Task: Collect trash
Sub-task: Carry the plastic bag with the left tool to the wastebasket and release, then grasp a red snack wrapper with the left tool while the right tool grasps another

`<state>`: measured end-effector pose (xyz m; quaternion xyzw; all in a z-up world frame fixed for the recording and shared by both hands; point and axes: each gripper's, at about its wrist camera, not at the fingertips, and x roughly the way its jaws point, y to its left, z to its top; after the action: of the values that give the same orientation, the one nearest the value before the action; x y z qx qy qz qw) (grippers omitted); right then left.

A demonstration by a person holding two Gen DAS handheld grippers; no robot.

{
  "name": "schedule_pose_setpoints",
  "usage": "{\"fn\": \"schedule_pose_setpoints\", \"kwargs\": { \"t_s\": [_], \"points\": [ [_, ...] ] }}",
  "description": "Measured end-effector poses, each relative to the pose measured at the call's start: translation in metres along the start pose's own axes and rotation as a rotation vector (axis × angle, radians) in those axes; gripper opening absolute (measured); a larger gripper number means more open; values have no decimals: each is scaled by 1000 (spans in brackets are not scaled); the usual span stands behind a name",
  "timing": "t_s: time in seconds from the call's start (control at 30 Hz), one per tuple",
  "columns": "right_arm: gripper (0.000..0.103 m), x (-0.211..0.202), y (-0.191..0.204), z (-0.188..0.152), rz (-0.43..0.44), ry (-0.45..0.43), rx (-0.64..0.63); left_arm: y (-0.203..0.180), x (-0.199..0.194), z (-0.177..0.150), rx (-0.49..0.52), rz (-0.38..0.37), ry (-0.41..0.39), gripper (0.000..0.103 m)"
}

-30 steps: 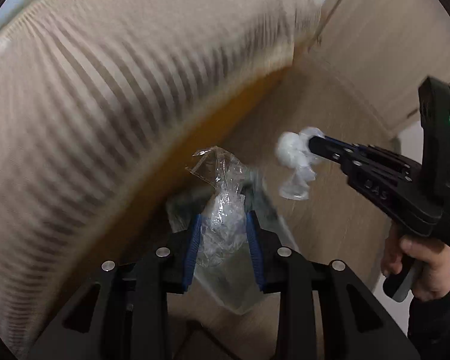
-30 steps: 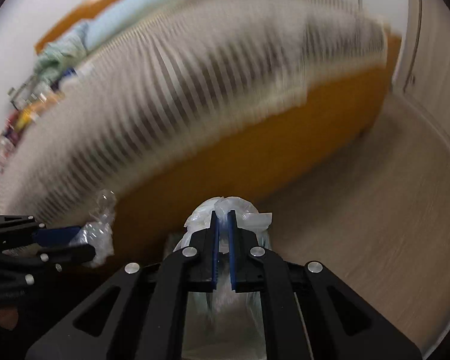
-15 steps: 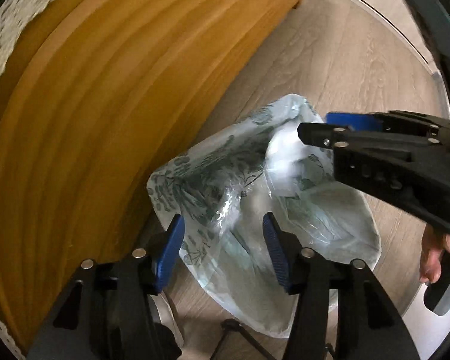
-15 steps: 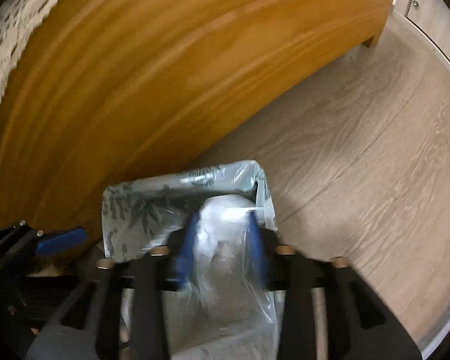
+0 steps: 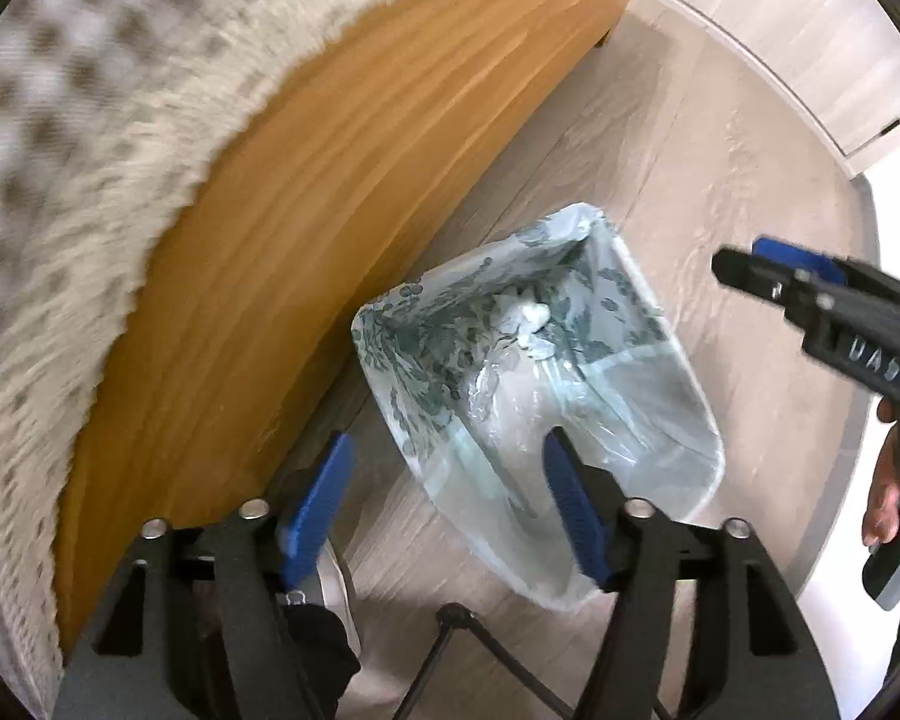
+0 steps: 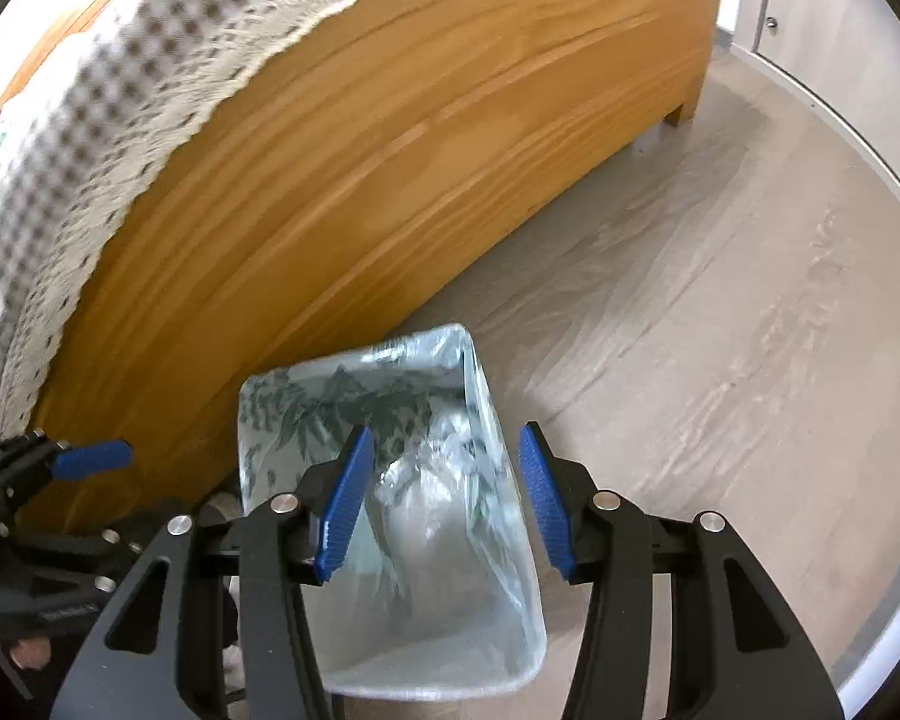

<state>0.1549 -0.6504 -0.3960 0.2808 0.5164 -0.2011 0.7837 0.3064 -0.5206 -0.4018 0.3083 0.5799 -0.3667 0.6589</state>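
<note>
Done: crumpled plastic (image 5: 510,348) lies in lined bin (image 5: 699,414) | left gripper (image 5: 444,495) opening, empty | right gripper (image 6: 444,501) apart, empty | left: bed (image 6: 390,138) at ten o'clock, more trash unseen.

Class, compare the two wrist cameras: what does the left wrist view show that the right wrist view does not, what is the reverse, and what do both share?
Only the left wrist view shows a hand holding the right gripper, plus crumpled white trash at the bottom of the bin.

Only the right wrist view shows the bed frame's foot on the floor.

Both show the lined trash bin, the wooden bed side, the checked bedspread, and both grippers empty; the left gripper's jaws are opening.
</note>
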Motion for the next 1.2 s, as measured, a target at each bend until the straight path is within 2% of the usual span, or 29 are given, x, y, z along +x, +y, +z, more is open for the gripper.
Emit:
{"fn": "schedule_pose_setpoints", "kwargs": {
  "t_s": [0.1, 0.2, 0.27, 0.3, 0.43, 0.5, 0.6, 0.77, 0.97, 1.2],
  "points": [
    [50, -18, 10, -13, -29, 13, -11, 1, -27, -9, -1, -21, -62, 69],
    [58, -37, 24, -20, -42, 3, -29, 11, -65, -23, -33, -20, -150, 76],
    [60, -55, 39, -21, -44, -17, -60, 25, -90, -32, -80, -25, -203, 77],
    [65, -61, 50, -20, -52, -16, -88, 37, -105, -39, -122, -30, -219, 77],
    [68, -74, 104, -16, -66, 7, -242, 77, -146, -63, -219, -9, -223, 77],
    [72, -83, 138, -10, -46, -4, -297, 101, -167, -76, -262, -3, -228, 77],
    [73, -93, 177, -1, -4, -23, -346, 142, -201, -103, -336, 6, -277, 81],
    [73, -99, 261, 15, 54, -32, -468, 199, -228, -145, -436, 65, -294, 83],
    [73, -96, 361, 21, 126, -27, -628, 275, -243, -199, -582, 122, -296, 83],
    [73, -86, 463, 12, 202, -22, -770, 368, -262, -251, -769, 126, -341, 83]
  ]
}}
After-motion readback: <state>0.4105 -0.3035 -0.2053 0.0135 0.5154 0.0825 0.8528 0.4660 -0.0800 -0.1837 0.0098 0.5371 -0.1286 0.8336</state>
